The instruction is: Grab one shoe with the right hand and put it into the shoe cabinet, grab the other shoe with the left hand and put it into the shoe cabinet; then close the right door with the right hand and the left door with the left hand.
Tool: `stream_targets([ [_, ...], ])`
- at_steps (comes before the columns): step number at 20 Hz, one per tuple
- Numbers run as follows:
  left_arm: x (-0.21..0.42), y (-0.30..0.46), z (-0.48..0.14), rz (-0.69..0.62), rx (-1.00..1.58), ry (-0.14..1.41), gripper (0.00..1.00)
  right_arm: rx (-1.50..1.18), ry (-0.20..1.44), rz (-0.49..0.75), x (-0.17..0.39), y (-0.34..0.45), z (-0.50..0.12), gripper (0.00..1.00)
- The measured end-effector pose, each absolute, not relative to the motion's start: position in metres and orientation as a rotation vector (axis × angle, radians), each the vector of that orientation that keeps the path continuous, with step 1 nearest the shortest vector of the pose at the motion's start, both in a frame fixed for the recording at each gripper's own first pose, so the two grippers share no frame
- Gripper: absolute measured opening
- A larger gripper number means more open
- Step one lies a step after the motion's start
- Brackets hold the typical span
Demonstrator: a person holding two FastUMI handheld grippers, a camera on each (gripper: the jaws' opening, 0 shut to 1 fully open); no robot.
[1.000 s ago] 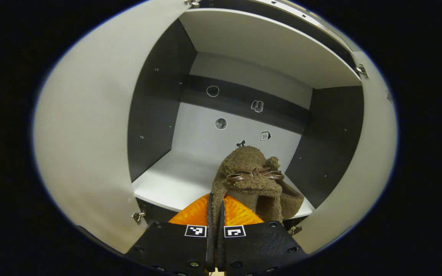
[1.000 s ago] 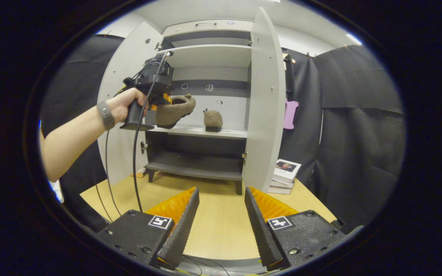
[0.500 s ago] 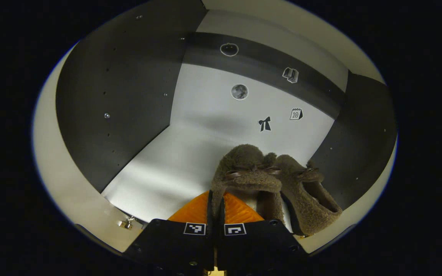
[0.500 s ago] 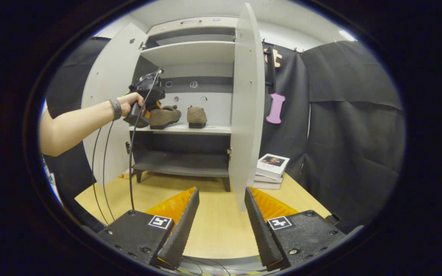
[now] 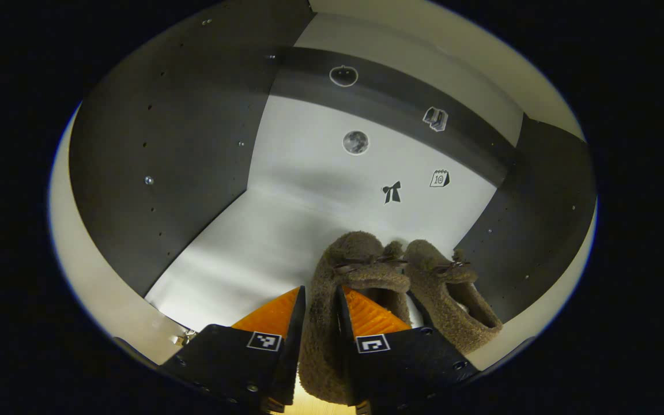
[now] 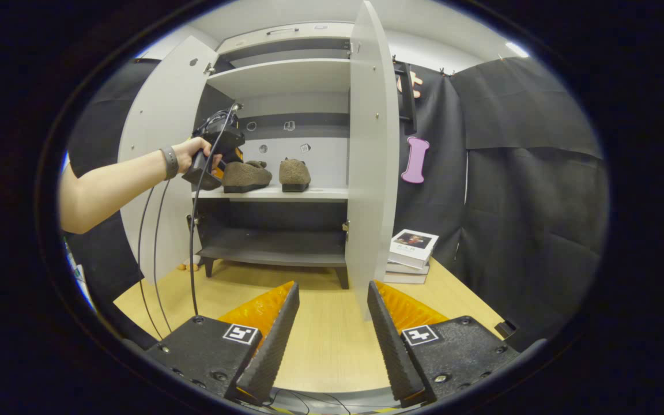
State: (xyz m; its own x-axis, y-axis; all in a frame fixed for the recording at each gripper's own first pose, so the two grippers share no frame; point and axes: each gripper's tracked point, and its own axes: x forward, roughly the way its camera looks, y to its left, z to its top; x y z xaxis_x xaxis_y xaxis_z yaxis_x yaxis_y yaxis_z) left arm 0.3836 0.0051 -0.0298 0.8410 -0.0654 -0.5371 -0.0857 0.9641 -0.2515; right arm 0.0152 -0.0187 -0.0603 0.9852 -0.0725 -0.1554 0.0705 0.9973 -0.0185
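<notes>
Closest to me in the left gripper view, my left gripper (image 5: 316,323) has just let go: half a second ago its fingers were pinched tight on the heel wall of the second shoe (image 5: 343,300), and now they stand a little apart with that wall between them, so I judge the grip released, though I can't tell whether a pad grazes the fleece. The shoe sits flat on the pale middle shelf (image 5: 251,242), no longer carried, and just to its right, nearly touching, is the first shoe (image 5: 453,294), toe to the back wall like its mate. Behind them are the small stickers (image 5: 391,192) on the back panel. In the right gripper view my right gripper (image 6: 327,323) hangs wide open and empty over the wooden table (image 6: 326,346), well short of the cabinet. Farther off I see the hand (image 6: 191,157) holding the left gripper at the shelf front, both shoes side by side on that shelf, the right door (image 6: 373,173) swung out edge-on toward me and the left door (image 6: 159,150) open behind the arm, with a stack of books (image 6: 415,253) beside the cabinet. Both shoes are in, so I reckon what remains is backing the left gripper out and shutting the doors, right first.
</notes>
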Motion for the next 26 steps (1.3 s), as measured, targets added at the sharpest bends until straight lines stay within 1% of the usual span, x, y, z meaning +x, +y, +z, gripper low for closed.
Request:
stream_targets([
  [1,0.382,0.009,-0.024,0.019,-0.251,0.551,0.55,-0.013,0.158,-0.070,0.015,-0.018,-0.061,0.77],
  [2,0.377,0.011,-0.014,0.016,-0.225,0.521,0.53,-0.012,0.159,-0.069,0.016,-0.018,-0.062,0.77],
  [3,0.372,0.012,-0.005,0.014,-0.202,0.489,0.59,-0.010,0.159,-0.067,0.016,-0.017,-0.062,0.77],
  [4,0.365,0.012,0.005,0.006,-0.180,0.449,0.71,-0.007,0.160,-0.064,0.016,-0.017,-0.063,0.77],
  [5,0.355,0.010,0.017,-0.001,-0.163,0.407,0.76,-0.006,0.161,-0.062,0.016,-0.016,-0.063,0.77],
  [6,0.343,0.008,0.029,-0.011,-0.146,0.355,0.96,-0.006,0.160,-0.061,0.015,-0.016,-0.064,0.77],
  [7,0.330,0.010,0.041,-0.012,-0.125,0.296,0.86,-0.004,0.159,-0.059,0.016,-0.016,-0.064,0.77],
  [8,0.315,0.011,0.053,-0.009,-0.100,0.228,0.93,-0.001,0.158,-0.055,0.016,-0.015,-0.064,0.77],
  [9,0.298,0.011,0.063,-0.008,-0.079,0.166,0.95,0.004,0.154,-0.050,0.017,-0.014,-0.063,0.77],
  [10,0.279,0.010,0.070,-0.013,-0.067,0.114,0.84,0.010,0.150,-0.048,0.016,-0.014,-0.063,0.77],
  [11,0.259,0.002,0.072,-0.038,-0.063,0.083,0.95,0.017,0.148,-0.042,0.016,-0.013,-0.063,0.77],
  [13,0.219,-0.010,0.065,-0.092,-0.057,0.077,0.95,0.027,0.145,-0.035,0.016,-0.012,-0.064,0.76],
  [16,0.168,-0.017,0.056,-0.114,-0.046,0.053,0.95,0.031,0.136,-0.045,0.013,-0.016,-0.065,0.77],
  [17,0.154,-0.018,0.052,-0.114,-0.044,0.051,0.95,0.035,0.134,-0.045,0.011,-0.016,-0.065,0.77],
  [18,0.139,-0.017,0.047,-0.108,-0.042,0.049,0.95,0.040,0.132,-0.042,0.010,-0.017,-0.064,0.80],
  [23,0.072,-0.019,-0.004,-0.077,-0.071,0.095,0.95,0.058,0.091,-0.060,0.000,-0.024,-0.054,0.80],
  [24,0.059,-0.020,-0.014,-0.075,-0.084,0.107,0.95,0.073,0.073,-0.076,-0.001,-0.028,-0.047,0.77],
  [26,0.038,-0.021,-0.030,-0.072,-0.093,0.116,0.95,0.126,-0.007,-0.098,-0.002,-0.038,-0.017,0.77],
])
